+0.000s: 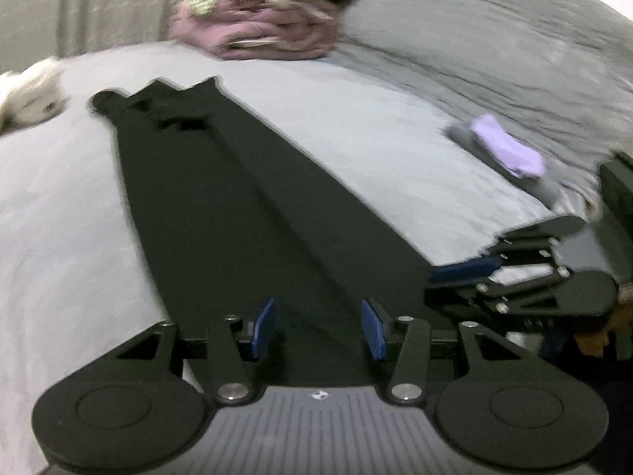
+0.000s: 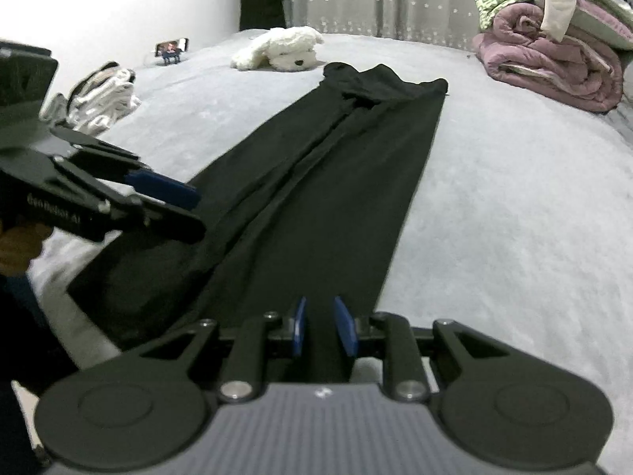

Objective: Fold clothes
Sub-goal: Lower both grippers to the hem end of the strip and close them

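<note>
A pair of black trousers (image 1: 237,198) (image 2: 336,178) lies flat and lengthwise on the grey bed (image 1: 376,138) (image 2: 514,217), waistband at the far end. My left gripper (image 1: 318,328) (image 2: 199,213) is open wide over the near hem, with black fabric under and between its blue pads (image 1: 265,326). My right gripper (image 2: 322,326) (image 1: 433,285) sits beside it at the same end. A narrow gap shows between its pads, and the trouser leg runs through that gap. I cannot see either gripper pinching the cloth.
A pile of folded pink quilt and clothes (image 1: 269,35) (image 2: 554,67) stands at the far right. A white plush toy (image 2: 281,49), a phone on a stand (image 2: 172,49) and crumpled white clothes (image 2: 103,99) lie far left. A small purple item (image 1: 506,150) lies to the right.
</note>
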`<state>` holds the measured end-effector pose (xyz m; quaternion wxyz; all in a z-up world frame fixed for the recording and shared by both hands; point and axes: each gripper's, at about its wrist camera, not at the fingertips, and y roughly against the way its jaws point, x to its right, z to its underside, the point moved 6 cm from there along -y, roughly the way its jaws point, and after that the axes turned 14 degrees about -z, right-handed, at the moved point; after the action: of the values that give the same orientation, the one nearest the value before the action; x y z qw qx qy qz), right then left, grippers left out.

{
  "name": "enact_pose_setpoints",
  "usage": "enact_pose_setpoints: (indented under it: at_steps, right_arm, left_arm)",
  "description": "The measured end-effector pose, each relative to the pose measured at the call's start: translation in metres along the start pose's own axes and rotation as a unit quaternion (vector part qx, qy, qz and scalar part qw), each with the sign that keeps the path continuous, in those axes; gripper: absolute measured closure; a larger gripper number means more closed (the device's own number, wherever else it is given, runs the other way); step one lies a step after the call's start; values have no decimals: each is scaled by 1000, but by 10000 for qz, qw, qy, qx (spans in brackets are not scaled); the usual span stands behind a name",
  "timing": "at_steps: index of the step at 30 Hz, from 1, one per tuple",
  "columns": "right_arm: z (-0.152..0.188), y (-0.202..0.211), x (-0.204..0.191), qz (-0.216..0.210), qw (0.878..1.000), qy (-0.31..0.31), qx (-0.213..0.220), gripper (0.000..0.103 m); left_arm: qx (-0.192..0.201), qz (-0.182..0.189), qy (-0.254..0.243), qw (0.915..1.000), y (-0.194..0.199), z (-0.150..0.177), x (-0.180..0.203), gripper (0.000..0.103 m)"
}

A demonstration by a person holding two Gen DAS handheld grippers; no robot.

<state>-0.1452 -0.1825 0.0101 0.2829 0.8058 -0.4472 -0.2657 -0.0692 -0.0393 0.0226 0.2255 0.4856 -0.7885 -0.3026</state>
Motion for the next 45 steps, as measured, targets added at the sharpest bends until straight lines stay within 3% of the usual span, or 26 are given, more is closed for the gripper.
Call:
enact_pose_setpoints:
  at_steps: [7,13,19,23,28,32,34,39,45]
  right_arm:
    - [-6,-19,-26,-146,9992,383,-31,83]
    - [0,-28,-51,-345,9944,926,-363,83]
    - [-3,-19,-53,-615,9954,703,-203,82]
    - [0,-23,-51,-565,9953,703,-354,79]
    - [-5,-10,-32,-352,9984,412,-137,78]
    - [-4,-4,-10,-98,9999,0,-92,70]
    - [-2,1,3,-101,9994,-326,-22,64]
    - [6,11,30,-246,9934,-1119,82,63]
    - [20,14,32,-394,9894,-1397,1,60]
  left_arm:
    - [-81,-468,704,9964,3,6,-35,58]
    - [-306,-525,739,9954,5,23,-42,58]
    - [-395,-387,902,9944,11,30,-43,58]
    - [-400,-356,974,9938,8,33,-44,58]
    - [-429,-296,1076,9928,10,35,-43,59]
    - [-531,-210,1213,9910,11,37,-44,72]
    - [-596,-65,1368,9888,13,37,-47,72]
    - [-749,126,1657,9833,16,45,-51,72]
    - [-794,256,1808,9800,20,54,-48,71]
